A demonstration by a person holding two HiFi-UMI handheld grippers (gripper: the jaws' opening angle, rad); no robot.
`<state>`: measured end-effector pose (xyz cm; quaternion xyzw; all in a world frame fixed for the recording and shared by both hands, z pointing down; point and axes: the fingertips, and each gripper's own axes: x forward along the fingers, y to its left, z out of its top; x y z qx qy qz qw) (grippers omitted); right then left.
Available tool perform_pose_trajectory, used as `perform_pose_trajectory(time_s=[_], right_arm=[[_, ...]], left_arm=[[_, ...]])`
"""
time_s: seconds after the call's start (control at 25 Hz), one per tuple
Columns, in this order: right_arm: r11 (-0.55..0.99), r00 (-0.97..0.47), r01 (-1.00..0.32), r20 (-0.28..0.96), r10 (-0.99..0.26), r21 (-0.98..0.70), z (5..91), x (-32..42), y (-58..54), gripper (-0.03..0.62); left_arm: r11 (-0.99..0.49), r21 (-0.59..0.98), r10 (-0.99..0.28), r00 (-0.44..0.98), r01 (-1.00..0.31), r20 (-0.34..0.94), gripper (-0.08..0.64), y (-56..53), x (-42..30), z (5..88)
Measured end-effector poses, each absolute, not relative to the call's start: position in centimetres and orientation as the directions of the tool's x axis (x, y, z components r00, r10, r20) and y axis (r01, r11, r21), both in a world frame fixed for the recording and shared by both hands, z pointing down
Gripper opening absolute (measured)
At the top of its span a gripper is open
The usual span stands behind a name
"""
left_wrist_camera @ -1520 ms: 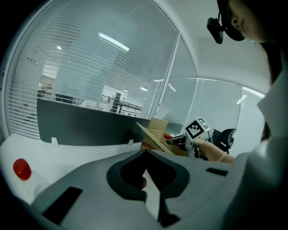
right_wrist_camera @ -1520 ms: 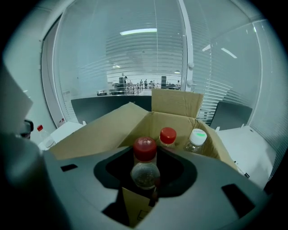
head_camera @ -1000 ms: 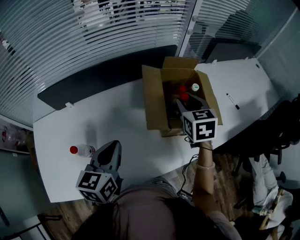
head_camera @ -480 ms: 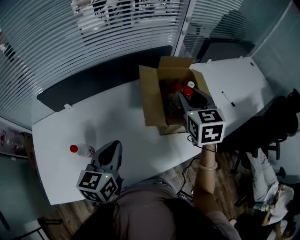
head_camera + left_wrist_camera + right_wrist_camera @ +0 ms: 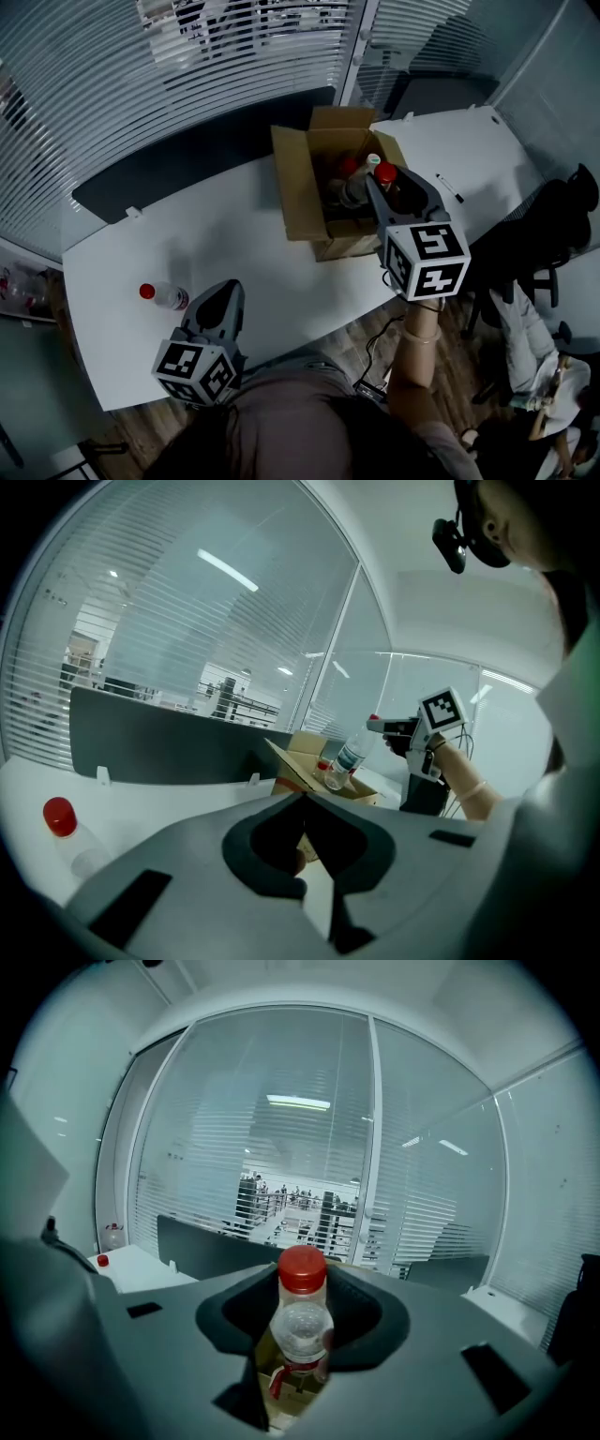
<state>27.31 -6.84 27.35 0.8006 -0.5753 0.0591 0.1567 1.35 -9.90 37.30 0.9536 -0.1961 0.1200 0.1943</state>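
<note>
My right gripper [image 5: 375,183] is shut on a clear bottle with a red cap [image 5: 360,187], held tilted in the air above the open cardboard box [image 5: 298,192]. In the right gripper view the red-capped bottle [image 5: 302,1321] stands between the jaws, with the box below it. From the left gripper view, the lifted bottle [image 5: 352,755] hangs over the box [image 5: 309,761]. Two more bottles [image 5: 348,166] stay inside the box. My left gripper [image 5: 225,291] hovers shut and empty over the table's near left. A red-capped bottle [image 5: 164,296] lies just left of its tips.
A white table [image 5: 234,253] carries the box. A dark partition panel [image 5: 187,141] runs along its far edge, with glass walls and blinds behind. A pen [image 5: 447,188] lies at the table's right end. A dark office chair [image 5: 562,220] stands to the right.
My right gripper has risen and drawn back, lifting the red-capped bottle out of the box. The left gripper has hardly moved.
</note>
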Motion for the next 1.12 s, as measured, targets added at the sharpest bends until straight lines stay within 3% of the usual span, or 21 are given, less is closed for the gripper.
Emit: perform_pose_trajectory(time_s=[1.12], right_arm=[[-0.415, 0.448, -0.886, 0.152, -0.881, 0.210, 23.0, 18.6, 2.5, 0.172]], left_arm=[[-0.918, 0.314, -0.146, 0.942, -0.242, 0.301, 0.009, -5.5, -2.9, 37.4]])
